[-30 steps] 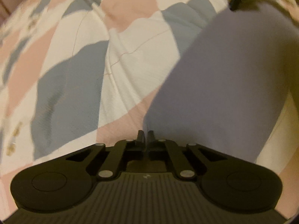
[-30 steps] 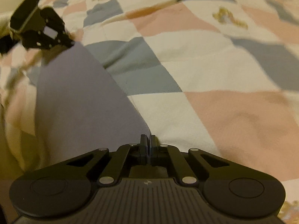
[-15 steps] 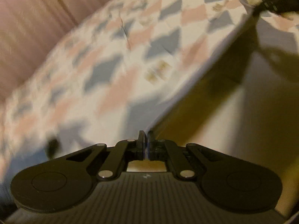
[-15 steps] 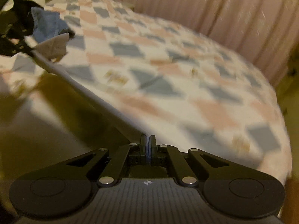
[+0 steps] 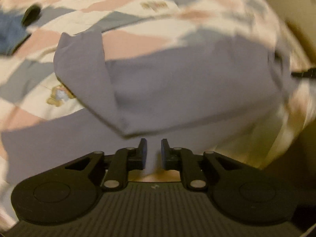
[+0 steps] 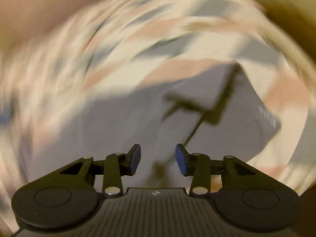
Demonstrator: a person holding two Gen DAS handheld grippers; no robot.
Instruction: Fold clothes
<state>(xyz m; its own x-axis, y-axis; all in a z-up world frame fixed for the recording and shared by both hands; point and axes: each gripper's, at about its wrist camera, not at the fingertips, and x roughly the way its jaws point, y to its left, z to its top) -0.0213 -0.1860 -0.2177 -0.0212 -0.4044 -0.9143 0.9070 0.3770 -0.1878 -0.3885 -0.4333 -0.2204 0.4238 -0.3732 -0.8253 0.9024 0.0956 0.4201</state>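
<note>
On the checked bedspread (image 5: 126,39) near its right edge, the grey garment (image 5: 177,83) is lying folded over. We are opening the left gripper (image 5: 151,146) a little and the right gripper (image 6: 158,154) wider; both are empty. Half a second ago both were clamping it. We should be withdrawing slowly, not dragging the fold.

A bed covered by a checked quilt (image 5: 122,39) in pink, grey and cream, under dim warm light.

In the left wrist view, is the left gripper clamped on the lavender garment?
No: the left gripper stands open, a clear gap between its fingers, with the lavender garment lying loose on the checked bedspread.
</note>
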